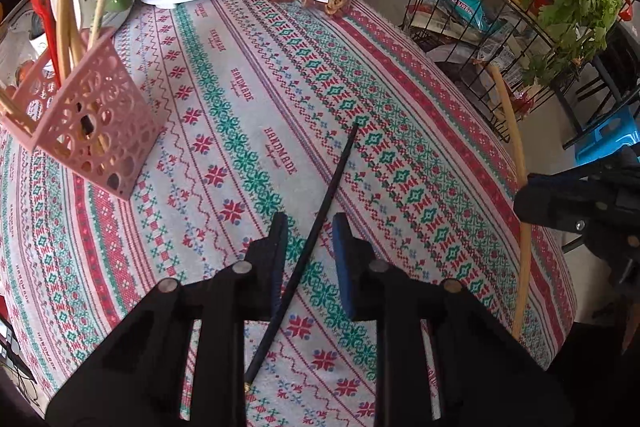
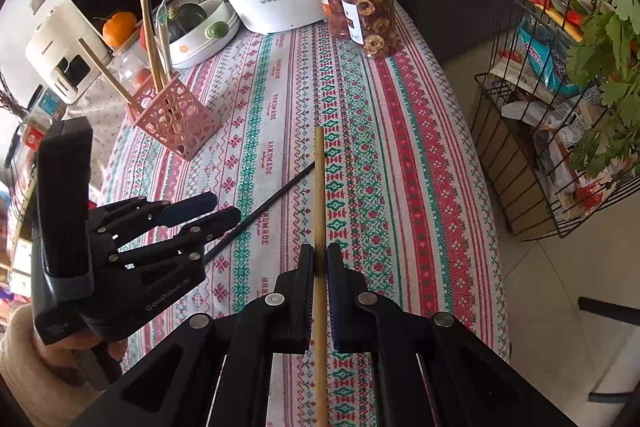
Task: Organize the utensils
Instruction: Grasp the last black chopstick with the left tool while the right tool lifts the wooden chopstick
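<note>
Left claw (image 1: pixel 310 227) stands apart, astride the black chopstick (image 1: pixel 320 215) lying on the surface (image 1: pixel 420 147) mid-cloth; right claw (image 2: pixel 320 255) is clamped on a bamboo chopstick (image 2: pixel 319 187); pink holder (image 2: pixel 176 115) with more chopsticks sits near the left edge.

Left tongs (image 2: pixel 208 213): matte black plastic, silver rivets, "GenRobot.AI" lettering. Right tongs (image 2: pixel 320 259): same build, blue pads. Cream sleeve (image 2: pixel 28 367).
</note>
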A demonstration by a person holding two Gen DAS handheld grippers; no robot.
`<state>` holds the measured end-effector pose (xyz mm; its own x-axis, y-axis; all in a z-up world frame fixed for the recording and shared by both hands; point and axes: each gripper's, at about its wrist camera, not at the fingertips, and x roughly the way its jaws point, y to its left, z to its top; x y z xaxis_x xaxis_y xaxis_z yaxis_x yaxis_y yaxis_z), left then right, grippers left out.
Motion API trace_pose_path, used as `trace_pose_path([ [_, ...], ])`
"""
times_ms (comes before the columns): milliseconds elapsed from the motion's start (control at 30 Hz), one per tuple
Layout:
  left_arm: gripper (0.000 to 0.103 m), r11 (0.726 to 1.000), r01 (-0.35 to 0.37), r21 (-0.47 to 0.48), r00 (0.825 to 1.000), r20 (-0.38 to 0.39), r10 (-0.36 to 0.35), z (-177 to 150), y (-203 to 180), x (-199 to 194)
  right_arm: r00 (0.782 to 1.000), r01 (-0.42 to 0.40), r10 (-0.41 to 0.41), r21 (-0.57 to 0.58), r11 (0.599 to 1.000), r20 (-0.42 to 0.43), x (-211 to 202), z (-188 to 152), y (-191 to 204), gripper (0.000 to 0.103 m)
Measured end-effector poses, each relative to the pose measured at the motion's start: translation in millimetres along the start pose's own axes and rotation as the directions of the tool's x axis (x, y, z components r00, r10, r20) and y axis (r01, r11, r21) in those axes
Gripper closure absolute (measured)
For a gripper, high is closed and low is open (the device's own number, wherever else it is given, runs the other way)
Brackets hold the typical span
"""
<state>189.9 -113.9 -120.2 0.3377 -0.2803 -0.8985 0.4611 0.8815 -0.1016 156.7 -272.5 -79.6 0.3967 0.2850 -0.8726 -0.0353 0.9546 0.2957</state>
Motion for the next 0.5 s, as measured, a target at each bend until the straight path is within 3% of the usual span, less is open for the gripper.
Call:
trace_pose_path([
  [167,0.084,1.0,0.0,0.001,0.998,-0.068,0.0,8.2,-5.5,27.0,1.0,0.001,-0.001,0.039,0.999,0.002,0.2,4.4,-15.4,0.097],
  [233,0.084,1.0,-0.013,0.009,0.998,-0.057,0.014,9.8,-8.1,27.2,1.0,0.001,-0.001,0.05,0.999,-0.005,2.0,4.2,-19.7,0.097],
  [300,0.092,0.999,-0.035,0.002,0.998,-0.059,0.035,10.1,-8.1,26.8,1.0,0.003,-0.003,0.055,0.998,-0.008,3.1,3.8,-21.8,0.097],
  [500,0.097,0.998,-0.069,-0.012,0.997,-0.017,0.069,1.8,2.2,16.4,1.0,-0.002,0.002,0.051,0.999,0.001,3.1,3.2,-15.8,0.097],
])
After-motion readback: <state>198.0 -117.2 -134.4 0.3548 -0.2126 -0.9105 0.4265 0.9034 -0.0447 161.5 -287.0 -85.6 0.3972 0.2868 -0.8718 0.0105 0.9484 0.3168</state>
